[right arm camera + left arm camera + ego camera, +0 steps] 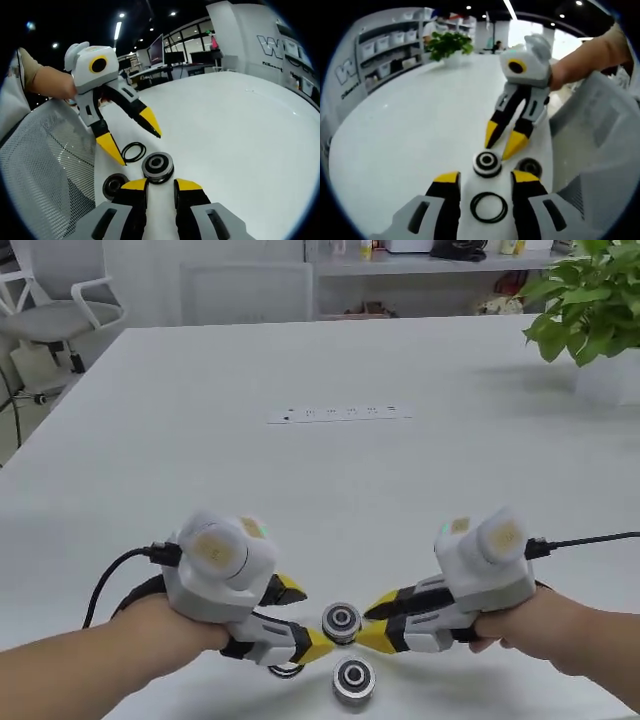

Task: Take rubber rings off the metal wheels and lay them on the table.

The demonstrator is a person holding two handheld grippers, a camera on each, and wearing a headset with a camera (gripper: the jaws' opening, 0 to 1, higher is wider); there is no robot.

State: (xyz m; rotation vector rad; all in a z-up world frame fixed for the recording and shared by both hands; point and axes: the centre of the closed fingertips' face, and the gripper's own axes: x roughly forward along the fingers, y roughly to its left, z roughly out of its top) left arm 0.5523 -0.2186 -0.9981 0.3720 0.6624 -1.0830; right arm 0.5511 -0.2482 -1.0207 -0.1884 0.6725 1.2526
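Observation:
A metal wheel point(341, 620) stands on the white table point(330, 490) between both grippers' tips. My left gripper point(311, 618) is open, its jaws spread wide, and the wheel point(487, 164) sits just past them. A loose black rubber ring point(489, 207) lies flat on the table between those jaws; the ring point(285, 670) partly shows under the gripper. My right gripper point(370, 620) faces it, its jaws narrowly apart, with the wheel point(158, 167) right at their tips. A second wheel point(353, 680) lies nearer me, off to the side point(115, 186).
A flush socket strip point(340, 413) sits mid-table. A potted plant point(590, 300) stands at the far right corner, and an office chair point(60, 310) is beyond the far left edge. Black cables point(110, 580) trail from both grippers.

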